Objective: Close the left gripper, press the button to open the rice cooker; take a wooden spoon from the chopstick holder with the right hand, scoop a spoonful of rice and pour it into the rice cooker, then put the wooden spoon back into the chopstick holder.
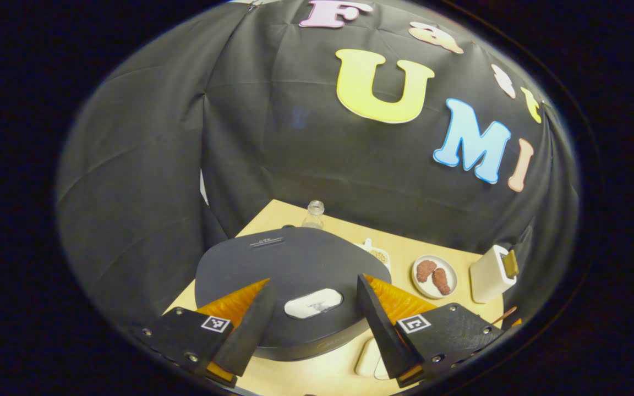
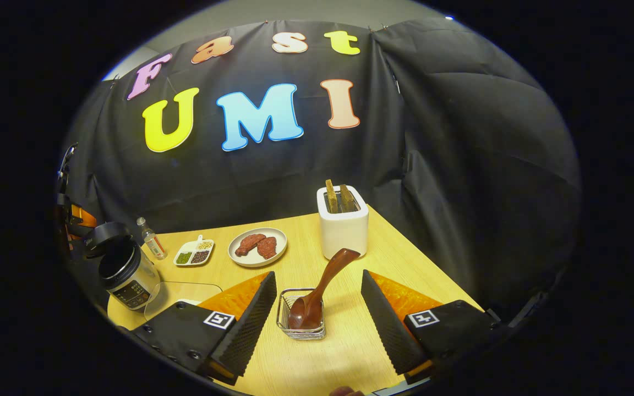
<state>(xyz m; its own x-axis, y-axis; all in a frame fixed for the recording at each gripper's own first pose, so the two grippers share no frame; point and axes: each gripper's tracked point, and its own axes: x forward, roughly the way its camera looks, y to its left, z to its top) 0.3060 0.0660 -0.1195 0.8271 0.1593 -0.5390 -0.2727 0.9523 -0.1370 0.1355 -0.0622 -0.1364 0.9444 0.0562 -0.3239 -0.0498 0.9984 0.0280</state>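
Observation:
In the left gripper view the dark rice cooker (image 1: 295, 264) is seen from above, its lid down, with a pale button (image 1: 313, 303) at the lid's front. My left gripper (image 1: 313, 280) is open just above the lid, one finger on each side of the button. In the right gripper view a wooden spoon (image 2: 325, 280) stands bowl-down in a small wire chopstick holder (image 2: 301, 324). My right gripper (image 2: 317, 274) is open, with the holder and spoon between its fingers and apart from them. The rice cooker (image 2: 127, 272) stands at the table's far left.
A white toaster (image 2: 342, 225) with bread slices stands behind the holder. A plate of meat pieces (image 2: 257, 246), a divided dish of beans (image 2: 194, 253) and a small bottle (image 2: 152, 239) line the back. A clear shallow container (image 2: 185, 297) lies beside the cooker.

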